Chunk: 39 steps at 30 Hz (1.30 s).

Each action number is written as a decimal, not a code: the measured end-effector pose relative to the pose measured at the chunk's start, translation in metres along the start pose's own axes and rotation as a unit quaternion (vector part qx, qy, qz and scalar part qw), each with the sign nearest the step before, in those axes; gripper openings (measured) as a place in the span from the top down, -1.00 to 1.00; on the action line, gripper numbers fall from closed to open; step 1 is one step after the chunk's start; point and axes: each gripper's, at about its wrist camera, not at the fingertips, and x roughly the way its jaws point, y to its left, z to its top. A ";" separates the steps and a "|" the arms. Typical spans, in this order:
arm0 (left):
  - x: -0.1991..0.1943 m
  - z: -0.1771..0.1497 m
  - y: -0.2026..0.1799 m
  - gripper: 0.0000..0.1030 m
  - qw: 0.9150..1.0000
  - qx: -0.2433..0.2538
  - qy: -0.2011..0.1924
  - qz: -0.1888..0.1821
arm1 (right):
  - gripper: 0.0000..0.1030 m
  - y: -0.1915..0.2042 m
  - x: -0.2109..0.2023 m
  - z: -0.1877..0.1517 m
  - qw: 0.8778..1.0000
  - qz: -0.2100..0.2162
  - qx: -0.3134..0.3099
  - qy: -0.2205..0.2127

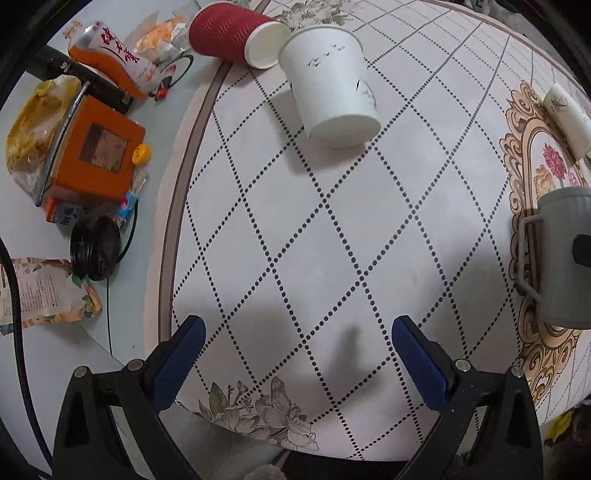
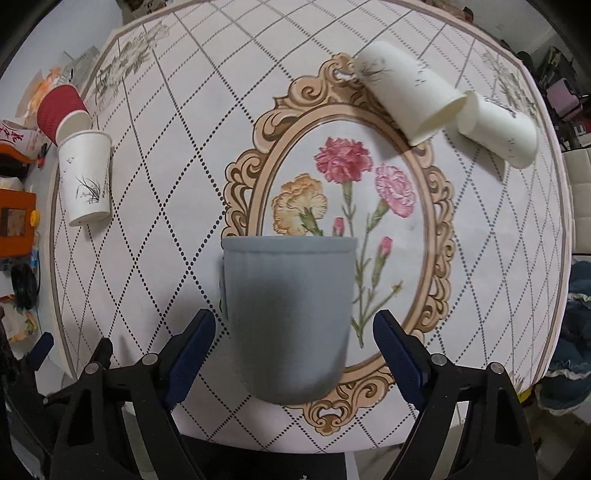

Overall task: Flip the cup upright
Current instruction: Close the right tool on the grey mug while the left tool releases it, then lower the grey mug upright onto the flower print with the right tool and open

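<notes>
A grey ribbed cup (image 2: pixel 290 317) with a handle stands on the round table, wide end on top, right between the fingers of my right gripper (image 2: pixel 294 328). The jaws are open and stand apart from its sides. It also shows at the right edge of the left wrist view (image 1: pixel 557 254). My left gripper (image 1: pixel 298 334) is open and empty above the table's near edge. A white paper cup (image 1: pixel 330 83) stands rim up ahead of it, also in the right wrist view (image 2: pixel 86 177). A red paper cup (image 1: pixel 236 33) lies on its side behind it.
Two white paper cups (image 2: pixel 410 90) (image 2: pixel 498 127) lie on their sides at the table's far right. Left of the table, a shelf holds an orange box (image 1: pixel 98 149), a bottle (image 1: pixel 110 55), snack bags (image 1: pixel 40 291) and a black cable reel (image 1: pixel 94 247).
</notes>
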 end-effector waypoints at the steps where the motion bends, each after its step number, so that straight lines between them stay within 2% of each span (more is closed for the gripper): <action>1: 0.001 0.000 -0.001 -1.00 1.000 0.002 0.001 0.000 | -0.63 0.002 0.004 0.001 1.000 -0.001 0.000 0.005; 4: 0.002 0.000 -0.002 -1.00 1.000 0.008 0.002 -0.004 | -0.59 0.006 0.016 0.005 1.000 -0.008 -0.002 0.023; 8: 0.004 0.001 -0.004 -1.00 1.000 0.014 0.003 -0.005 | -0.60 0.007 0.025 0.005 0.999 -0.028 0.000 0.026; 12: 0.008 0.002 -0.006 -1.00 1.000 0.017 0.012 -0.006 | -0.60 0.005 0.027 0.006 0.999 -0.022 0.003 0.025; 18: 0.015 0.006 -0.002 -1.00 0.999 0.004 0.040 -0.020 | -0.59 0.000 0.024 -0.001 1.000 -0.003 0.010 -0.003; 24: 0.028 0.009 0.011 -1.00 0.996 -0.030 0.075 -0.039 | -0.59 -0.003 0.010 -0.005 0.997 0.015 0.023 -0.071; 30: 0.039 0.025 0.022 -1.00 0.995 -0.051 0.081 -0.031 | -0.59 0.002 -0.016 0.010 0.983 0.037 0.040 -0.174; 31: 0.040 0.029 0.024 -1.00 0.995 -0.056 0.080 -0.027 | -0.59 0.004 -0.020 0.018 0.983 0.037 0.045 -0.175; 36: 0.047 0.046 0.030 -1.00 0.995 -0.075 0.072 -0.007 | -0.59 0.020 -0.026 0.056 0.959 0.036 0.054 -0.274; 39: 0.052 0.052 0.031 -1.00 0.995 -0.073 0.066 0.005 | -0.59 0.031 -0.016 0.062 0.949 0.012 0.046 -0.313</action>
